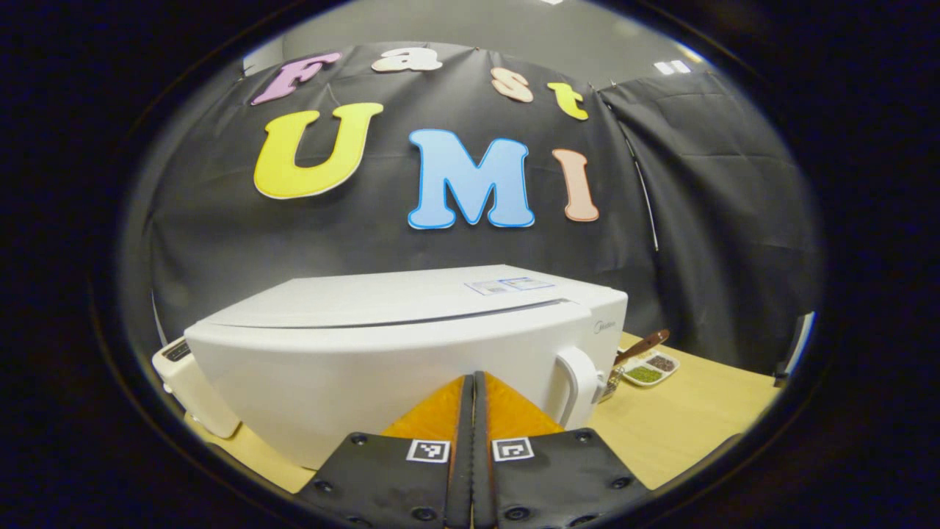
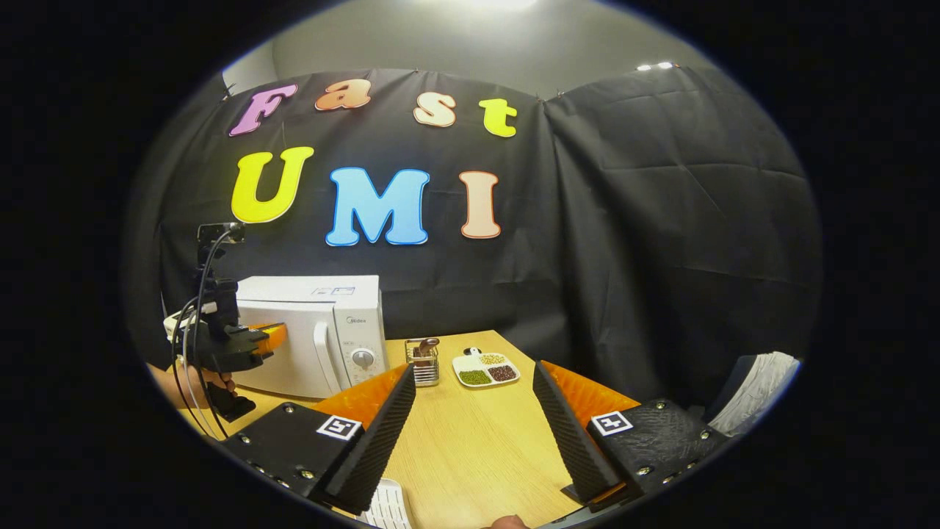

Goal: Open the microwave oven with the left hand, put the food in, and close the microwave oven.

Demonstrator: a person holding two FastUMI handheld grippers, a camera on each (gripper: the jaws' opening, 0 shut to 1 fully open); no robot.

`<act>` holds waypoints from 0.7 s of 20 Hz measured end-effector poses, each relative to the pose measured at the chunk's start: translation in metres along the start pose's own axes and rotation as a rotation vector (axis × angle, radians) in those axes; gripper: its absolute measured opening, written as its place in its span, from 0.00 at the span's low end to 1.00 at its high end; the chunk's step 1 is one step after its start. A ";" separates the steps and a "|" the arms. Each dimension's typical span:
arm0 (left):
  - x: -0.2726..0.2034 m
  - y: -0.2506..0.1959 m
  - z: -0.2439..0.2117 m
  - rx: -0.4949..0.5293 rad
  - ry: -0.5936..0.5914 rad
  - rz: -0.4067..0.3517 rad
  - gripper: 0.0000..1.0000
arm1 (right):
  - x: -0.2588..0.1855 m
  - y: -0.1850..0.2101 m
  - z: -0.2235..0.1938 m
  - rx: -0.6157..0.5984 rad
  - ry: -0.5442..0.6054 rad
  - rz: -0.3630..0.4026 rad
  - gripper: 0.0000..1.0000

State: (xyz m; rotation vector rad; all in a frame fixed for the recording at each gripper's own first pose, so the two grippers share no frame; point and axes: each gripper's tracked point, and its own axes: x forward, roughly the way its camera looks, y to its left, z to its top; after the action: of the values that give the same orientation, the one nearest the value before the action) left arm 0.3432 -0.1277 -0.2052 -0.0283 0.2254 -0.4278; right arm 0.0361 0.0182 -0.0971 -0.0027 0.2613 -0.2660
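Left gripper view shows the left gripper (image 1: 473, 389) pinched together against the closed microwave (image 1: 382, 345) door, handle (image 1: 576, 382) at 2 o'clock; right gripper (image 2: 474, 400) spread wide.

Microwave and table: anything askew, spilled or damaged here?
Nothing stands out. The microwave sits square on the table with its door shut, the sectioned dish holds its fillings unspilled, and the wire caddy stands upright.
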 end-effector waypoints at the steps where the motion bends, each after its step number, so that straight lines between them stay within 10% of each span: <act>1: -0.001 0.001 0.002 0.001 -0.010 0.011 0.07 | -0.001 0.001 -0.002 -0.002 0.002 0.003 0.98; 14: -0.069 -0.024 0.059 0.037 -0.068 0.024 0.07 | -0.021 0.012 -0.002 0.018 -0.005 0.143 0.98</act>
State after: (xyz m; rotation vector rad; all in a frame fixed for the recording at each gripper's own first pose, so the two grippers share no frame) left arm 0.2858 -0.1223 -0.1310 -0.0036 0.1502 -0.4064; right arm 0.0196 0.0354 -0.0945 0.0334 0.2532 -0.1266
